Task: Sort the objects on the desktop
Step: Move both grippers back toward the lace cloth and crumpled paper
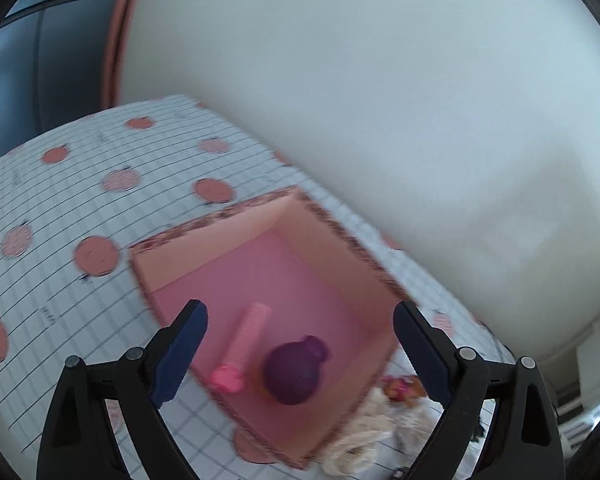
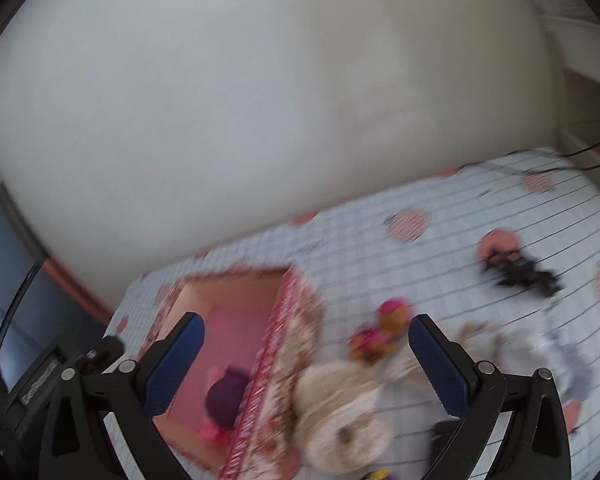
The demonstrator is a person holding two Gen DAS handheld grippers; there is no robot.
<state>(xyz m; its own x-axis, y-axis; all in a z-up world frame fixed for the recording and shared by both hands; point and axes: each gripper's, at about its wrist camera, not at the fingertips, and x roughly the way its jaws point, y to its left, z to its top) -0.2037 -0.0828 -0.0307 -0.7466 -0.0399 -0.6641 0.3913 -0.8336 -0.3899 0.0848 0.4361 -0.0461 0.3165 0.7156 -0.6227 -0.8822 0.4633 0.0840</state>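
An open pink box [image 1: 204, 258] stands on the checked tablecloth. Inside it lie a round purple object [image 1: 292, 374] and a pink stick with a flower-shaped end [image 1: 246, 340]. My left gripper [image 1: 299, 305] hovers above the box, jaws wide open with nothing between the pads. In the right wrist view the box [image 2: 284, 344] is at lower left, the purple object [image 2: 224, 398] showing inside. My right gripper [image 2: 306, 317] is open over the box's patterned wall and the cream twine rolls [image 2: 340, 408] beside it. Small pink-and-orange trinkets [image 2: 380, 328] lie just beyond the twine.
A black spiky item [image 2: 520, 272] and a grey-white bundle [image 2: 568, 364] lie on the cloth to the right. The cream twine [image 1: 364, 436] touches the box's right side. A pale wall runs close behind the table. A dark cable [image 2: 588, 156] trails at the far right corner.
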